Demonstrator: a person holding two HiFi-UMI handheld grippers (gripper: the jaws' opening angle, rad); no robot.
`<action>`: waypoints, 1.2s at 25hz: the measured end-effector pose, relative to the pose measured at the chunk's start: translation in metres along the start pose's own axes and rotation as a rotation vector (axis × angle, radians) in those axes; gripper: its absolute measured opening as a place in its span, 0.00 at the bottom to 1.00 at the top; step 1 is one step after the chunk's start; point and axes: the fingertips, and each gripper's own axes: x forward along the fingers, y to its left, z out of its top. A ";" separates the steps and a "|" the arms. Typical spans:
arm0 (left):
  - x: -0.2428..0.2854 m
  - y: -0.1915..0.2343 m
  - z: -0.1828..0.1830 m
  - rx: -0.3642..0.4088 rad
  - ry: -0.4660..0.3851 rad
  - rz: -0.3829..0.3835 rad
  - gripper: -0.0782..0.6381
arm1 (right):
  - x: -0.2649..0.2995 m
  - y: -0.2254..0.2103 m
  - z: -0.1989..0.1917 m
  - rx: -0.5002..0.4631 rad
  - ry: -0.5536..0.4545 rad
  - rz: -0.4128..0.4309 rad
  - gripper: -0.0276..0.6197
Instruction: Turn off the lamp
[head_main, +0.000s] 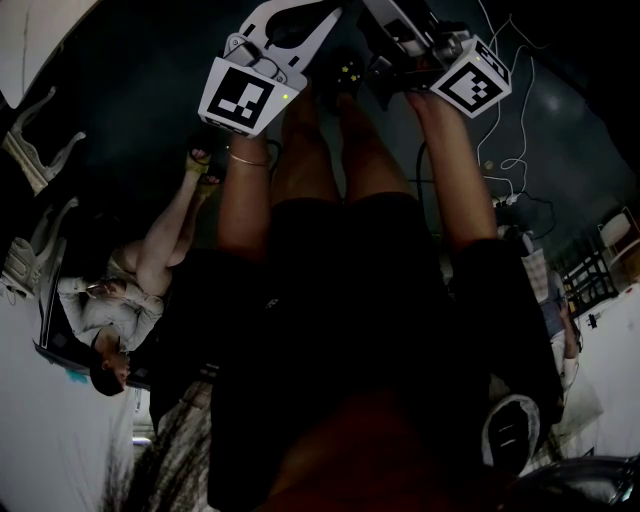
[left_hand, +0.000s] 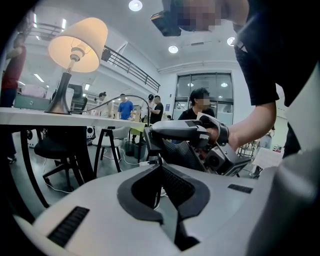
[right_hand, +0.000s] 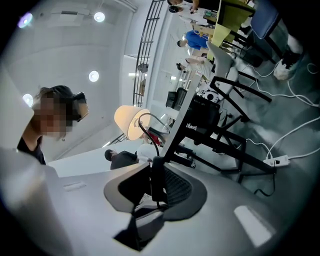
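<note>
The lit cream-shaded metal-stemmed lamp (left_hand: 77, 42) stands on the white counter (left_hand: 30, 116). Its thin black cord (right_hand: 141, 124) is worked instead. The right gripper (right_hand: 152, 164) fingers clamp what looks like the black inline switch (right_hand: 152, 179), and the left gripper (left_hand: 160, 169) fingers stand narrowly apart around the cord, likely to steady it.

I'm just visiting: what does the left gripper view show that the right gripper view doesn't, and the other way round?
Only the left gripper view: the right gripper seen from outside, held in a hand, and the lamp's base standing on the white table.
Only the right gripper view: a white power strip on the floor, and a black block, probably the switch, clamped in that gripper's jaws.
Both: the lit lampshade, the thin black cord running between the jaws, and ceiling lights.
</note>
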 end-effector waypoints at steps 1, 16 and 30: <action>0.000 0.000 -0.001 0.004 0.005 -0.002 0.13 | 0.000 0.000 0.000 0.002 0.000 0.000 0.16; -0.001 -0.002 -0.003 0.013 0.018 -0.014 0.13 | -0.001 -0.004 -0.002 0.038 -0.012 -0.013 0.16; -0.001 -0.001 -0.006 -0.012 0.015 -0.008 0.13 | -0.003 -0.007 -0.003 0.051 -0.012 -0.031 0.16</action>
